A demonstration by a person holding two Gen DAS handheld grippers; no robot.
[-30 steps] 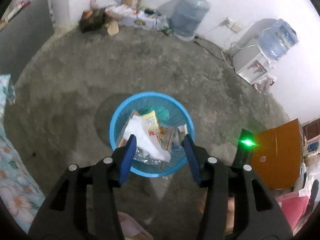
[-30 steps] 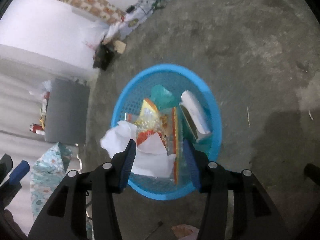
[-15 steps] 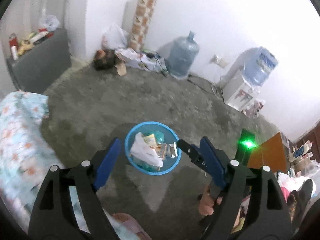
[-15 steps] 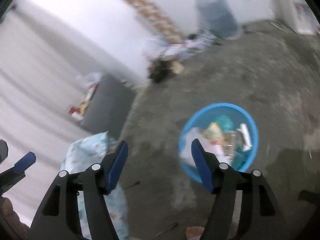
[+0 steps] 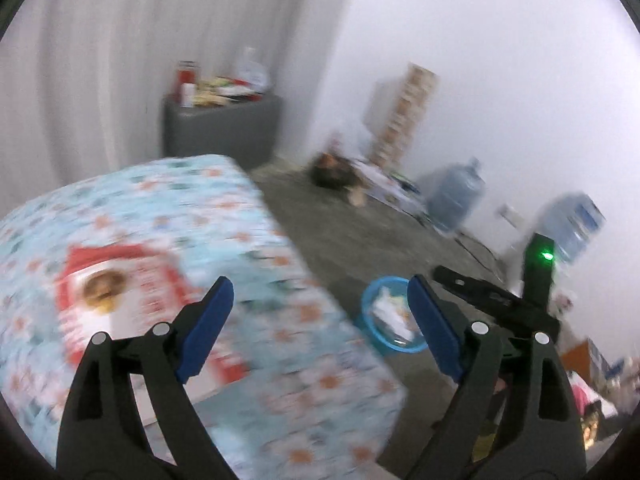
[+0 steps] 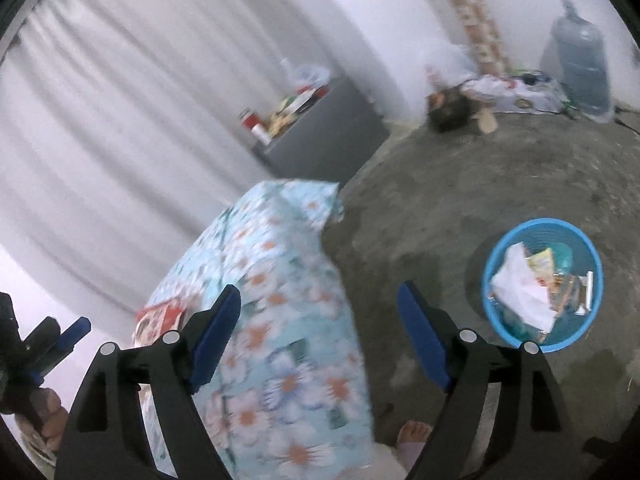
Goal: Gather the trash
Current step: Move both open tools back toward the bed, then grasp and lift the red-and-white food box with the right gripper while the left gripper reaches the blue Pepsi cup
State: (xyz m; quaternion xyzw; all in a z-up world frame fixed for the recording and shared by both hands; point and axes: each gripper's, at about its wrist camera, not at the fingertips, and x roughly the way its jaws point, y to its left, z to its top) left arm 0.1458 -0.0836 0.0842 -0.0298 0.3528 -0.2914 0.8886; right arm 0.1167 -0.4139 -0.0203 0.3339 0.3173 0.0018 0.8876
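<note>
Both grippers are standing wide with nothing between the jaws, which have just been opening. The left gripper point(image 5: 320, 312) is hanging over the floral-covered bench point(image 5: 168, 216), the red packet point(image 5: 112, 296) lying ahead-left. The blue trash basket point(image 6: 543, 285) is sitting right of the right gripper point(image 6: 320, 316).

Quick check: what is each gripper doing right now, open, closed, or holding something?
Left gripper: open, nothing between its jaws, which have just been opening.
Right gripper: open, nothing held, jaws have just been opening.
</note>
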